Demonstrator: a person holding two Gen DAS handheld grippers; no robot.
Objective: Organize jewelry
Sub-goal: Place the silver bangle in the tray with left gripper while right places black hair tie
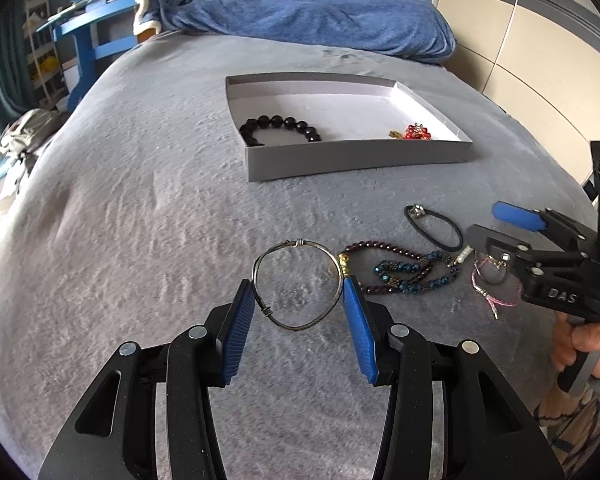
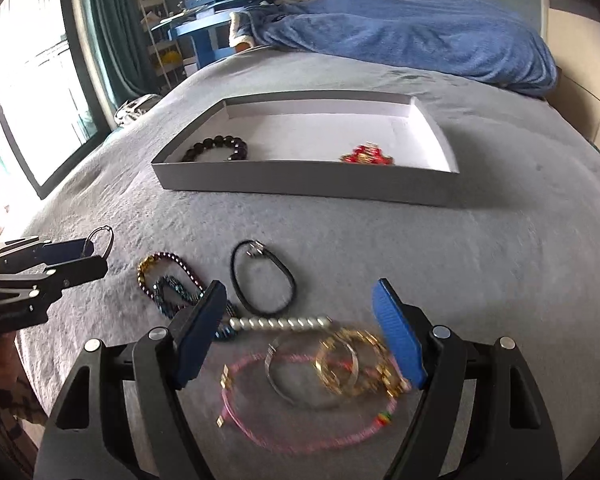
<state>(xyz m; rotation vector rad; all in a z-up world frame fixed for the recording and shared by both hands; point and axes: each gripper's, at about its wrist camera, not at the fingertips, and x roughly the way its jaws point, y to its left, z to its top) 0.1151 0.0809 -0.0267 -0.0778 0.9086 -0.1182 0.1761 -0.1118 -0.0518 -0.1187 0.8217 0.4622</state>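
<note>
A grey open box [image 1: 356, 158] on the bed holds a black bead bracelet [image 1: 280, 128] and a red bead piece [image 1: 416, 132]. My left gripper [image 1: 300, 292] is shut on a silver wire bangle [image 1: 296, 284], its pads pressing the ring's two sides; it also shows in the right wrist view [image 2: 100, 240]. My right gripper [image 2: 300, 308] is open and empty over a pile: a gold bracelet [image 2: 352, 364], a silver bangle [image 2: 300, 380], a pink cord [image 2: 300, 432] and a pearl strand [image 2: 280, 324]. A black cord bracelet [image 2: 264, 280] and dark bead bracelets [image 2: 168, 280] lie nearby.
The bed has a grey fleece cover [image 1: 140, 200]. A blue blanket [image 1: 320, 12] lies behind the box. A blue desk [image 1: 88, 28] and a window [image 2: 32, 80] stand at the left. A wall with panels [image 1: 540, 60] is at the right.
</note>
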